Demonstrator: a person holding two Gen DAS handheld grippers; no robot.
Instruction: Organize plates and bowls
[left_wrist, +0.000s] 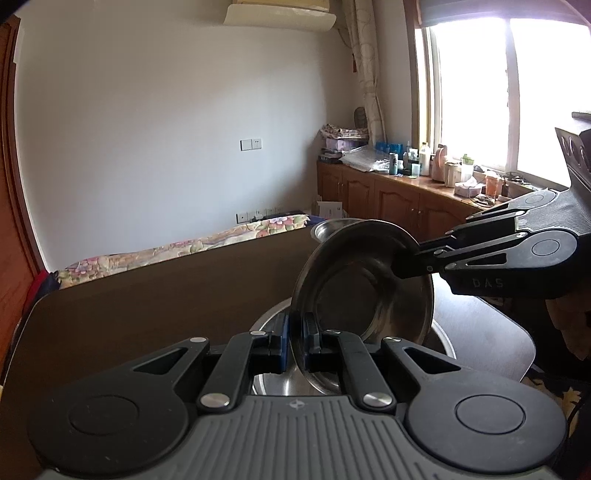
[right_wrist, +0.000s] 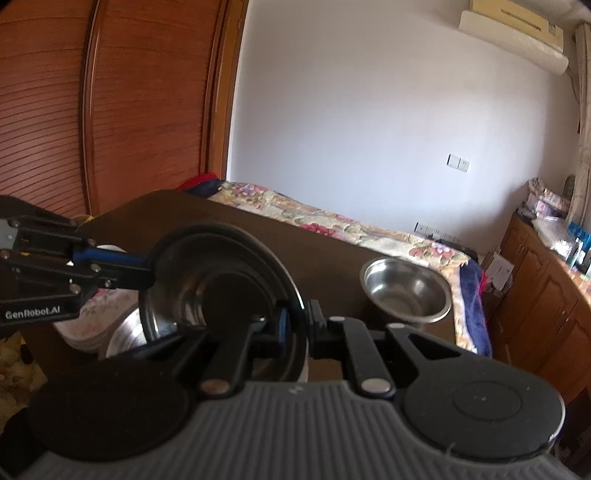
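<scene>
Both my tongs clamp one steel plate

My left tongs (left_wrist: 294, 341) and right tongs (right_wrist: 295, 325) pinch opposite rims of the tilted steel plate (left_wrist: 364, 280) above the dark worktop (left_wrist: 155, 295) — a steel bowl (right_wrist: 406, 291) sits at its far corner, floral bed (right_wrist: 332, 221) beyond.

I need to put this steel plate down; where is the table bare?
Bare dark tabletop spreads left of the held round steel plate, toward the floral bedspread. Crowded: the large steel basin underneath, and the small steel bowl at the far corner.
</scene>
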